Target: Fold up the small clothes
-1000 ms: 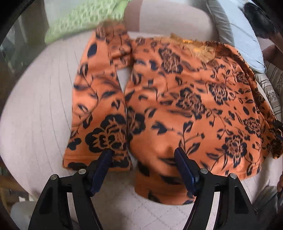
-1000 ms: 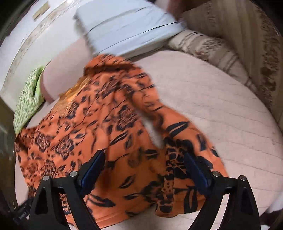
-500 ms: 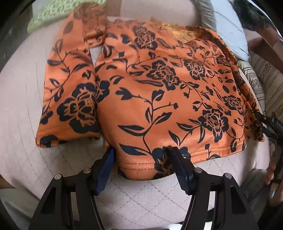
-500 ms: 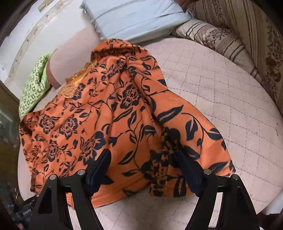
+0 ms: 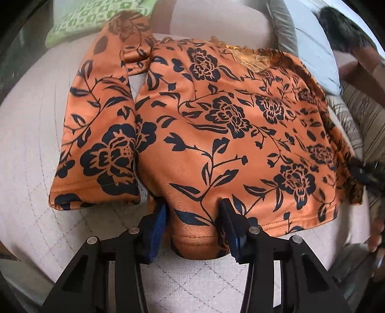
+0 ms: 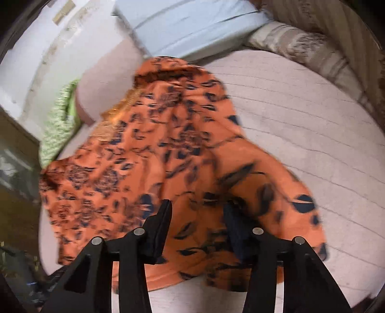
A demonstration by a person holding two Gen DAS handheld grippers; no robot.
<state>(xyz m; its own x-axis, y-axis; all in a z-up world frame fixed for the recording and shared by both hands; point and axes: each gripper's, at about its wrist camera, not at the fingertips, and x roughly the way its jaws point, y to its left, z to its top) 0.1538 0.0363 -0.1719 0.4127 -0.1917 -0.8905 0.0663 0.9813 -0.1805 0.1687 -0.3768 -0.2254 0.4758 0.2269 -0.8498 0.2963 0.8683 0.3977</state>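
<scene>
Shirt [image 5: 216,134] hem, loose half a second ago, now bunches between the narrowed left gripper [image 5: 193,222] and right gripper [image 6: 198,225], both pinching it.

Orange flowered top [image 5: 216,125] spread flat on pale quilted cushion [image 5: 28,154]. Left gripper [image 5: 193,216] at bottom hem, blue-padded fingers [image 5: 158,224] either side of bunched hem fold, pressing cloth. Left sleeve [image 5: 101,134] lies alongside body. Green patterned cloth [image 5: 79,21] beyond top, far left. Light pillow [image 5: 310,48] far right.
</scene>
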